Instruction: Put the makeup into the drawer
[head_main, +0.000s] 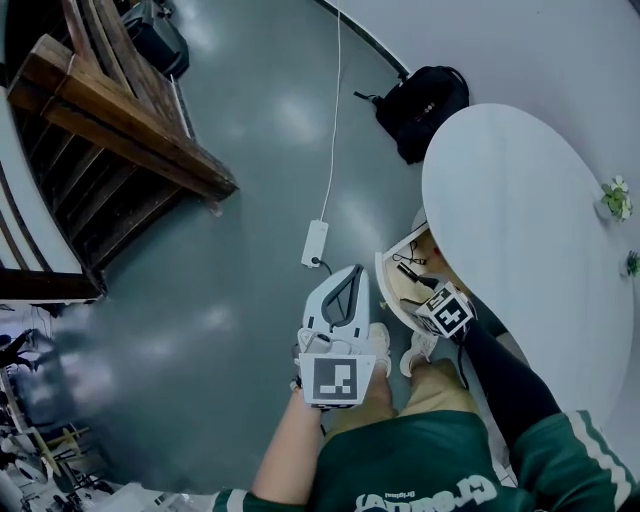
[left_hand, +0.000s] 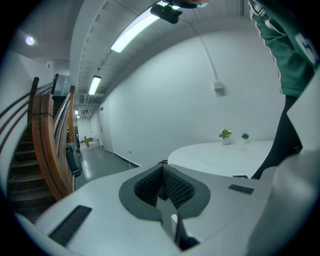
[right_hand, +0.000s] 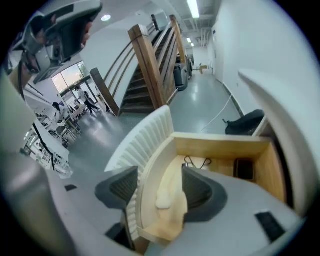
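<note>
The drawer (head_main: 386, 272) stands pulled out from under the round white table (head_main: 520, 230); it has a white ribbed front (right_hand: 142, 140) and a wooden inside. On its floor lies a pale makeup piece (right_hand: 164, 199), with a black cord (right_hand: 197, 161) and a dark box (right_hand: 244, 169) further in. My right gripper (right_hand: 161, 185) hangs over the drawer, open, and the pale piece lies below the gap, untouched by the pads. In the head view that gripper (head_main: 430, 293) sits above the drawer. My left gripper (head_main: 348, 282) is shut on nothing, held out over the floor; its pads (left_hand: 162, 187) meet.
A power strip (head_main: 314, 243) with a white cable lies on the grey floor ahead. A black backpack (head_main: 420, 105) leans by the wall behind the table. A wooden staircase (head_main: 110, 120) fills the left. Small potted plants (head_main: 615, 198) stand on the table's far side.
</note>
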